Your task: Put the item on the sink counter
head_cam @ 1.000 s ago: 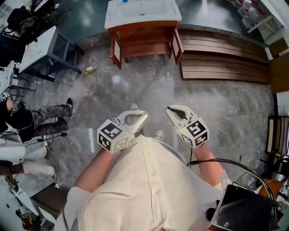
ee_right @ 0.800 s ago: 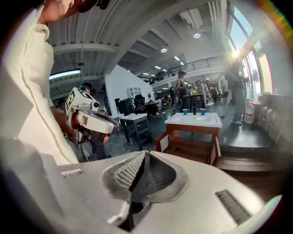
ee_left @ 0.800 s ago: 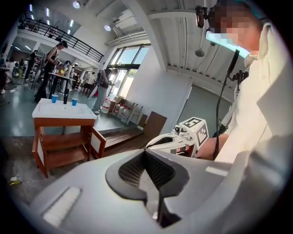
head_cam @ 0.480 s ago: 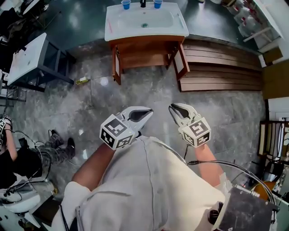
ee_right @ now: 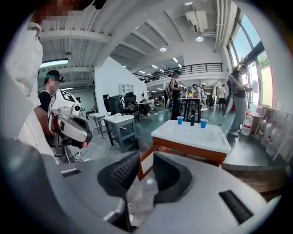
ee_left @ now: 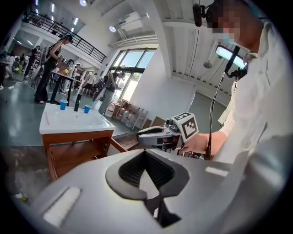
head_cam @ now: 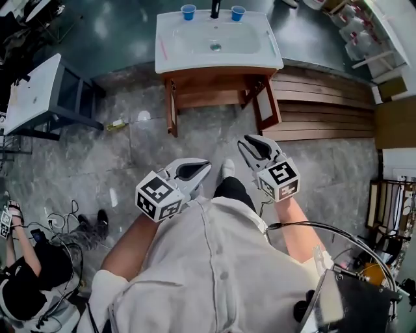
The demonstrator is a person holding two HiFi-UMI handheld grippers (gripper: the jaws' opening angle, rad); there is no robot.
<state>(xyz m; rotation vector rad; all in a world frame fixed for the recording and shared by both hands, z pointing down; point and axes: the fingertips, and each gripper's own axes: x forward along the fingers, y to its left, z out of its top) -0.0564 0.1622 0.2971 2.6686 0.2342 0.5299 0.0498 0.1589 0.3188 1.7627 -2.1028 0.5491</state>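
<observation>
The sink counter [head_cam: 218,42], a white basin on a wooden cabinet, stands ahead at the top of the head view, also in the left gripper view [ee_left: 73,122] and right gripper view [ee_right: 192,135]. Two blue cups [head_cam: 188,12] [head_cam: 238,13] flank its black tap [head_cam: 215,9]. My left gripper [head_cam: 207,165] is shut and holds nothing, level with my waist. My right gripper [head_cam: 243,144] is beside it, jaws opening with only floor showing between them [ee_right: 146,157]. A small yellowish object [head_cam: 117,123] lies on the floor left of the cabinet.
Both cabinet doors [head_cam: 170,107] [head_cam: 266,104] hang open. A grey table with a white top [head_cam: 32,91] stands at the left, stacked wooden planks [head_cam: 325,104] at the right. A person [head_cam: 32,279] and cables are low at the left. Other people stand beyond the sink.
The sink counter has come further into view as I step toward it. The right gripper's jaws have parted. Both grippers stay at waist height.
</observation>
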